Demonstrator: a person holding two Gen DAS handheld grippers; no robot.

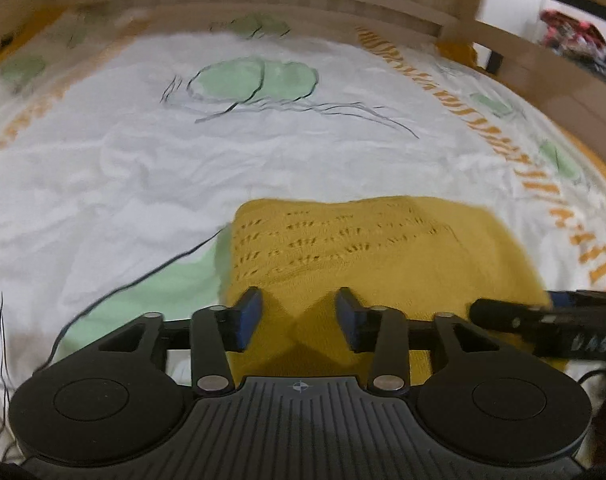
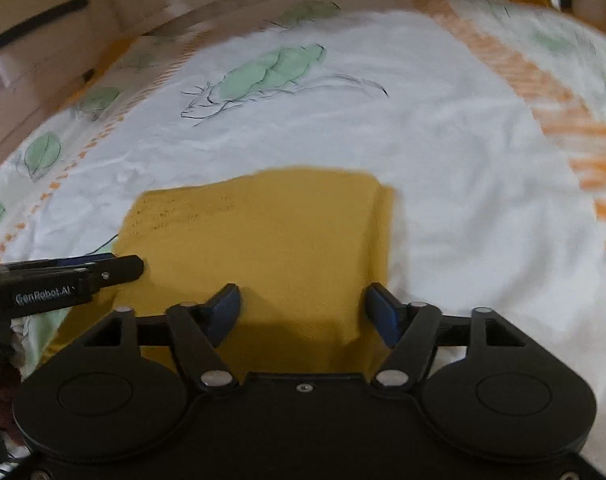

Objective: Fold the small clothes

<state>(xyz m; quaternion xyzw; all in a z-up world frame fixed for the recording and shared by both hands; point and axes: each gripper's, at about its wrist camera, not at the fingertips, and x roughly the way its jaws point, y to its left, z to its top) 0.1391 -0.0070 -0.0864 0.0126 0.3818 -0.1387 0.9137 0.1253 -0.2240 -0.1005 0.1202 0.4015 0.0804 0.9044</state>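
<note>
Yellow knit garment (image 1: 367, 256), already doubled into a rough rectangle, lying flat on the near part of the bed sheet (image 1: 151, 176), directly ahead of both tools. Eyelet-patterned panel showing at its far left; plain knit toward the near edge.

Left tool (image 1: 299, 316) hovering over the near left portion with jaws spread wide, gripping nothing. Right tool (image 2: 303, 312) hovering over the near right portion, jaws likewise spread, gripping nothing; right edge of the garment lying just inside its right finger.

Judging the step: either pressing the fold flat or picking up the near edge for one more fold. For a clean result: pinching both near corners through all layers at matching depth, lifting together, carrying level toward the far edge, aligning corners before releasing.

Room: wide open sheet lying beyond and to the right of the garment; wooden bed rail (image 1: 543, 80) curving round the far side, well apart. Tools sitting near each other, so keeping them parallel and avoiding crossing.
</note>
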